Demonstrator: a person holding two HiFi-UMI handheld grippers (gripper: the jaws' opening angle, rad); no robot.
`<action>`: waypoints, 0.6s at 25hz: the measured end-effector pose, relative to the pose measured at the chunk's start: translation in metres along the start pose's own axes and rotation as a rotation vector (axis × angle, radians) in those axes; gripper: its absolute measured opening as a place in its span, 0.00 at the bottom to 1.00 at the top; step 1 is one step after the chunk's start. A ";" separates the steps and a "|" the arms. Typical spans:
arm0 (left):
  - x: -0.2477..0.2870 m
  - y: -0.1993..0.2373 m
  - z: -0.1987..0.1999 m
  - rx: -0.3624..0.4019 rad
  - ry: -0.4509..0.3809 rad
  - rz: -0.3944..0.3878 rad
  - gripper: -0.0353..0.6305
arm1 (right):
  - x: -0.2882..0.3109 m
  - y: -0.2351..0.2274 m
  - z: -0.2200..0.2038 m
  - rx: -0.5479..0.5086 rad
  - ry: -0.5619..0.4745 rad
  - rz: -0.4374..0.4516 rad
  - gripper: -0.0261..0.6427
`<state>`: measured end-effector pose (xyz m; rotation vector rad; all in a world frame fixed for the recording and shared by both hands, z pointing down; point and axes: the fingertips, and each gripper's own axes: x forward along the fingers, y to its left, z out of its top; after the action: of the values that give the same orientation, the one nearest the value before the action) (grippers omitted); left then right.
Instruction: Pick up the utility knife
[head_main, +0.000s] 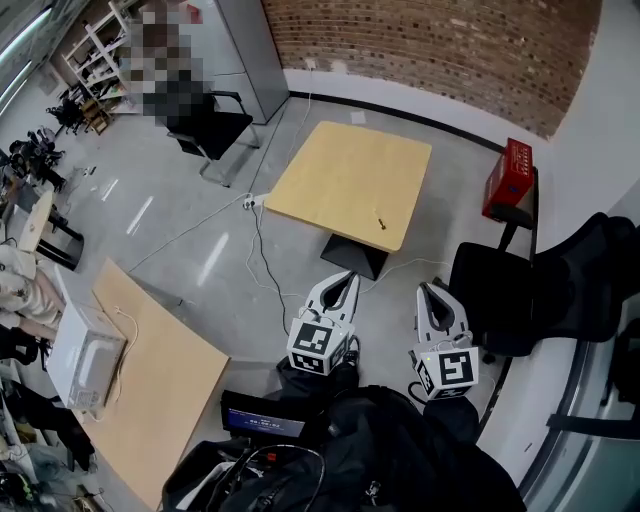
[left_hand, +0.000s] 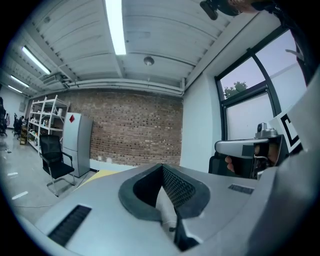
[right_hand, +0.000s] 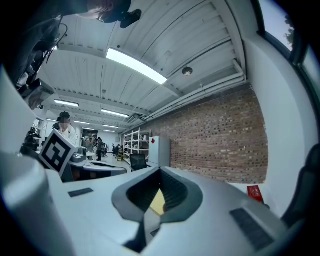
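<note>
head view puts both tools close against your body: the left gripper (head_main: 345, 285) and the right gripper (head_main: 432, 292) point forward over the floor, each with its jaws drawn together at the tips and nothing between them. you are well short of the work. between you and it lies floor with a white cable (head_main: 258, 250) trailing from under the square table (head_main: 330, 170); mind it as you step in. the small dark sliver near that table's near right edge looks to be the utility knife (head_main: 380, 221), lying flat and alone, too small here to tell blade end from handle.

as a judgement: walk up first, then spread the jaws of the right gripper, which is on the knife's side, before you lower it. come down across the knife's narrow width at mid-handle, since a thin flat body on a smooth top will likely skid if one pad touches first. keep clear of the black chair (head_main: 495, 290) on your right.

left gripper view and right gripper view show plainly the pads meeting at the tip, which the head view only hints at. but both look level across the room to the brick wall (left_hand: 135, 130); only a strip of yellow tabletop shows past the jaws, and the knife does not. only the head view locates it.
</note>
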<state>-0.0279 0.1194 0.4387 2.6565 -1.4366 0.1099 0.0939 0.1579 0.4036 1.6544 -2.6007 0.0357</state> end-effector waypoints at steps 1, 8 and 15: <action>0.008 0.007 0.002 -0.001 -0.001 -0.004 0.06 | 0.010 -0.003 0.002 0.000 -0.002 -0.001 0.05; 0.061 0.053 0.010 -0.019 0.010 -0.037 0.06 | 0.077 -0.018 0.009 -0.005 0.007 -0.014 0.05; 0.096 0.099 0.017 -0.022 0.016 -0.064 0.06 | 0.135 -0.025 0.011 0.002 0.019 -0.044 0.05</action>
<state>-0.0582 -0.0157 0.4403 2.6746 -1.3388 0.1080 0.0589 0.0249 0.4004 1.7022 -2.5511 0.0510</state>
